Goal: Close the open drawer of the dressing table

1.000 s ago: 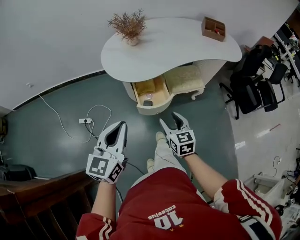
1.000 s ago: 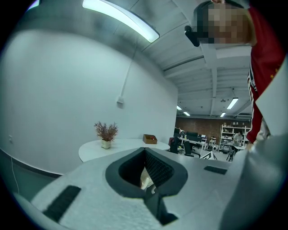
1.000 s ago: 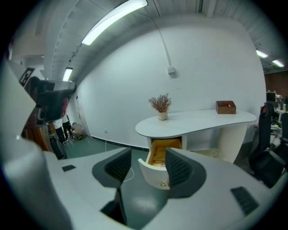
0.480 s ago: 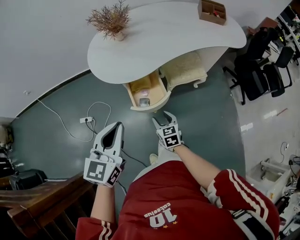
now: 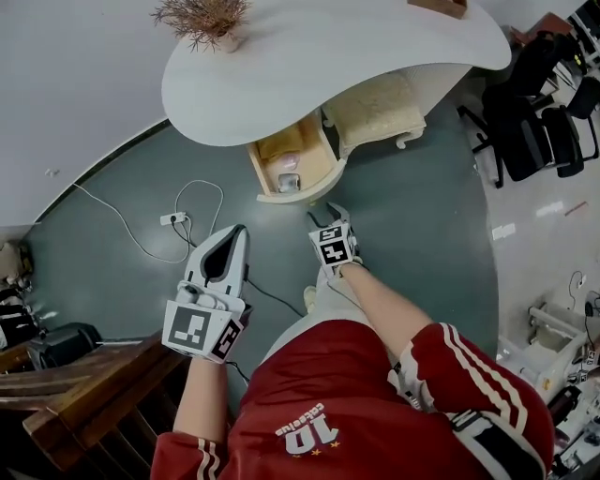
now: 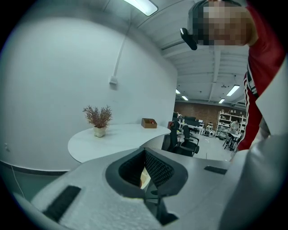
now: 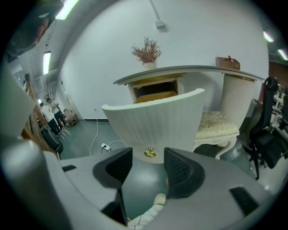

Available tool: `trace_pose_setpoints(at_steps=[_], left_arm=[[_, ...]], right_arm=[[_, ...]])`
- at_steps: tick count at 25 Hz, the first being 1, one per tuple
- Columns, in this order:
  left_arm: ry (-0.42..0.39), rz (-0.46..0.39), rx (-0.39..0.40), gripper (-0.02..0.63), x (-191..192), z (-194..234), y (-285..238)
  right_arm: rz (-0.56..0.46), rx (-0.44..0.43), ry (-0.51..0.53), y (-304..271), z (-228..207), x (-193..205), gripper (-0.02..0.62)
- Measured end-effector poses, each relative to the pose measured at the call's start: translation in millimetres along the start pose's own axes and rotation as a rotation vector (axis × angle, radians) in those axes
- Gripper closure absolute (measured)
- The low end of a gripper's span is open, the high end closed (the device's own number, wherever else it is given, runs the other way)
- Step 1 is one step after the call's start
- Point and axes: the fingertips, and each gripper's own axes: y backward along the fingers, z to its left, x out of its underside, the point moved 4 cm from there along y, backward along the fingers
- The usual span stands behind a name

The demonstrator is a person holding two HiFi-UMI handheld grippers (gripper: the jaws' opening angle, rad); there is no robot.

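Observation:
The white dressing table (image 5: 309,66) stands against the wall with its wooden drawer (image 5: 277,150) pulled out. A small object lies inside the drawer. The drawer's curved ribbed front (image 7: 157,121) carries a brass knob (image 7: 150,153). My right gripper (image 5: 326,216) hangs low just in front of that drawer front, apart from it. It is open, its jaws have just been closing a little, and nothing is between them. In the right gripper view the knob shows through the right gripper's (image 7: 147,164) gap. My left gripper (image 5: 239,232) is shut and empty, farther back on the left.
A cushioned stool (image 5: 375,103) sits under the table beside the drawer. A dried plant (image 5: 202,19) stands on the tabletop. Black office chairs (image 5: 530,122) are at the right. A power strip (image 5: 171,218) with its cable lies on the green floor, and dark wooden furniture (image 5: 84,394) is at lower left.
The right gripper has sunk and come closer to the drawer front. The left gripper has shifted a little forward and down. The table now sits higher in the head view.

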Motion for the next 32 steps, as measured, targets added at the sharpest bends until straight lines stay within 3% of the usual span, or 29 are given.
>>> trace_pose_setpoints(at_steps=[11,15,32], left_arm=[[-0.013,0.053,0.001,0.606,20.8,2.0,-10.9],[-0.024,0.067,-0.003,0.606,22.3,2.8,-6.4],[-0.018,0.043,-0.030,0.606,4.7,4.2,-18.3]], right_arm=[[-0.002,0.024,0.059,-38.5,-5.1,10.0,0.413],[0.014,0.021,0.078,-42.9,-7.3,13.5,0.484],[0.050,-0.018,0.138,-50.9,-10.6,1.7,0.489]])
